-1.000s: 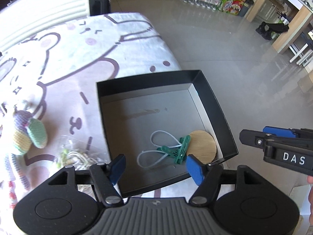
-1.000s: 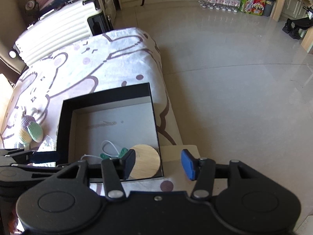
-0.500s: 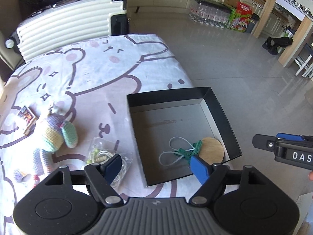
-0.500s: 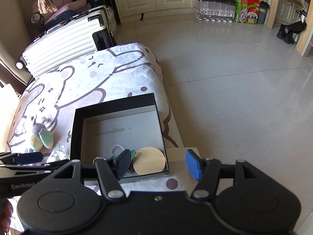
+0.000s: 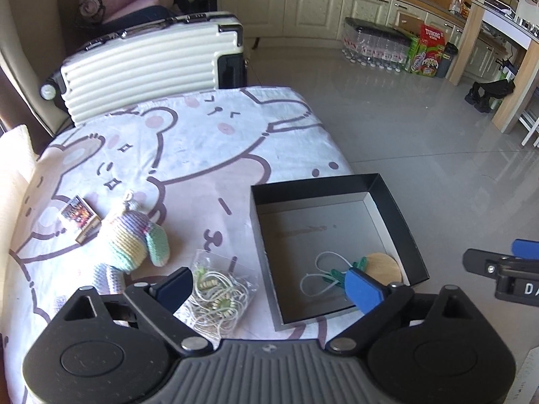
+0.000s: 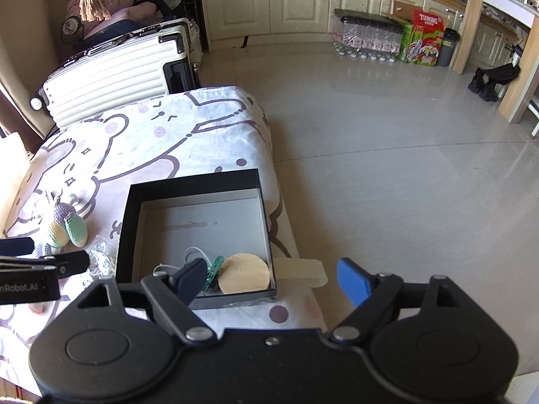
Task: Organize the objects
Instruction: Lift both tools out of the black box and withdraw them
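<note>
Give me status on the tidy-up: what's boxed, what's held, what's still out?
Boxed: wooden disc, green clip with white cord, inside the black box. Held: nothing; left gripper and right gripper both open. Still out on the bedsheet: crochet toy, bagged cords, small card box.

The black box (image 5: 394,208) looks like matt card, its grey floor smooth and dull. Inside lies a round wooden disc (image 5: 384,264), pale with fine grain, beside a green plastic clip (image 5: 337,274) on white cord. The crocheted toy (image 5: 129,235) is knobbly pastel yarn. A clear, crinkly plastic bag (image 5: 220,291) holds cords. The bedsheet (image 5: 188,155) is soft printed cloth; the suitcase (image 5: 148,64) ribbed, glossy hard plastic; the floor (image 6: 387,155) polished tile.
</note>
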`<state>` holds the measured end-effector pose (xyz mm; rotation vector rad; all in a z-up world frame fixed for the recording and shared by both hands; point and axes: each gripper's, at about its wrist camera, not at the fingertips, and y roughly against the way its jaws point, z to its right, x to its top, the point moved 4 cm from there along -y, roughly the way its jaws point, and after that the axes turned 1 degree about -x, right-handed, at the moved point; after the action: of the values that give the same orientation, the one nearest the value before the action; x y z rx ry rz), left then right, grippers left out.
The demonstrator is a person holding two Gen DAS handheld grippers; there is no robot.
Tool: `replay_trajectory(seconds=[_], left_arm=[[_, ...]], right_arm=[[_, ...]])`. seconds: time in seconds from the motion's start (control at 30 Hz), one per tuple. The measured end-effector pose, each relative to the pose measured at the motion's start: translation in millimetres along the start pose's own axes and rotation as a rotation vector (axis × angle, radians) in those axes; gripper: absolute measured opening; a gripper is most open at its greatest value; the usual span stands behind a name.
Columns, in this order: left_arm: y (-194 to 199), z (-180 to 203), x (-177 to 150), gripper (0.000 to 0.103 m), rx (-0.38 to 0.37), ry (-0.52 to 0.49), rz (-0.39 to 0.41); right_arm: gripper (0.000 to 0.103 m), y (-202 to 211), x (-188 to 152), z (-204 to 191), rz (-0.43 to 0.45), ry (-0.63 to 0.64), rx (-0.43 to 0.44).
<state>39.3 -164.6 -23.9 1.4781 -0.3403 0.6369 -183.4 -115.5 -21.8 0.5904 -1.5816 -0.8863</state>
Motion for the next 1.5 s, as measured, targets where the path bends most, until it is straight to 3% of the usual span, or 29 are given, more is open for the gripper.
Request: replay_trajectory(seconds=[0.37,1.0,1.5], left_arm=[[10.8,-19.1,-2.4,0.103,0.056,-0.016,0.046],[17.2,-24.7,-2.9,0.103,0.026,-0.053,0.080],[19.7,-53.6,-3.1,0.103,0.040,-0.049,0.079]], right_arm=[[0.103,10.1,-0.1,3.3,0.034,0.004,-0.060],[0.103,13.7,-2.7,-2.4,0.069,0.013,-0.098],[0.103,8.2,-1.8,-27.3,0.062,0.033,-0.066]])
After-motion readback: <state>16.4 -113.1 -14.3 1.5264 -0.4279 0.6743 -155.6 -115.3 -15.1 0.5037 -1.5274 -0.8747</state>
